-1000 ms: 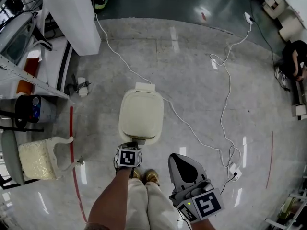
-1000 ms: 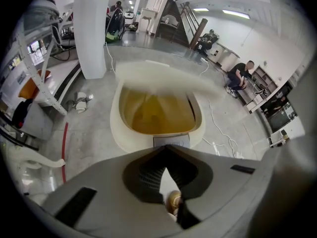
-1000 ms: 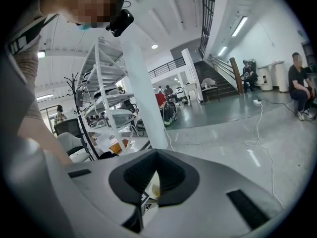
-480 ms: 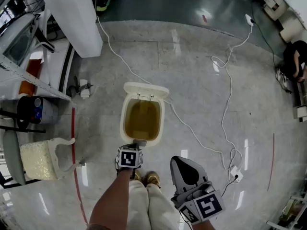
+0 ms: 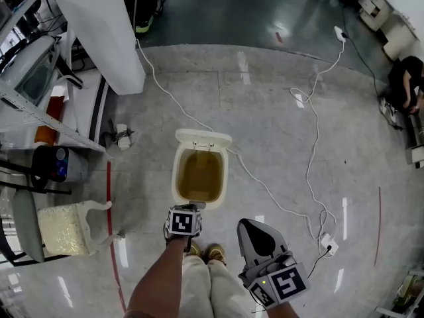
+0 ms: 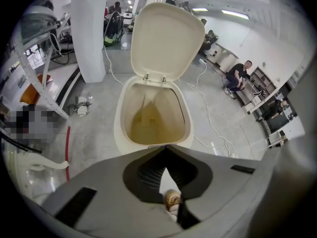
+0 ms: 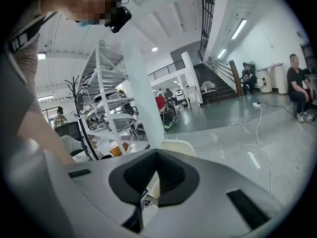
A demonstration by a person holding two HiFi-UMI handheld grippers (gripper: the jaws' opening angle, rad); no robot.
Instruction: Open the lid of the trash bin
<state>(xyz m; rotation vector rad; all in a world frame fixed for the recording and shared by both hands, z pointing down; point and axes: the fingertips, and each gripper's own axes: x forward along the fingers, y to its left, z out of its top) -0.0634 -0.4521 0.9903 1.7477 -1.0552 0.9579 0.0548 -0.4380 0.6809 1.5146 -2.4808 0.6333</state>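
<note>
A cream trash bin (image 5: 177, 177) stands on the floor just ahead of the person's feet. Its hinged lid (image 5: 203, 138) is up at the far side, and the yellowish inside (image 6: 153, 117) shows bare. In the left gripper view the lid (image 6: 166, 38) stands nearly upright. My left gripper (image 5: 189, 212) is shut, with its tips down at the bin's near base by a small grey pedal (image 5: 195, 205). Its jaws (image 6: 166, 148) meet with nothing between them. My right gripper (image 5: 250, 225) hangs shut to the right of the feet, apart from the bin. Only the lid's top (image 7: 179, 147) shows beyond its jaws (image 7: 157, 151).
A white cable (image 5: 265, 191) runs across the floor just right of the bin to a power strip (image 5: 329, 245). A white pillar (image 5: 99, 25) and shelves (image 5: 33, 98) stand at the left, with a cushioned chair (image 5: 63, 227) nearby. A person (image 5: 405, 78) sits far right.
The bin's lid was closed a second ago; it has swung up and now stands open. Both grippers have stayed almost where they were.
</note>
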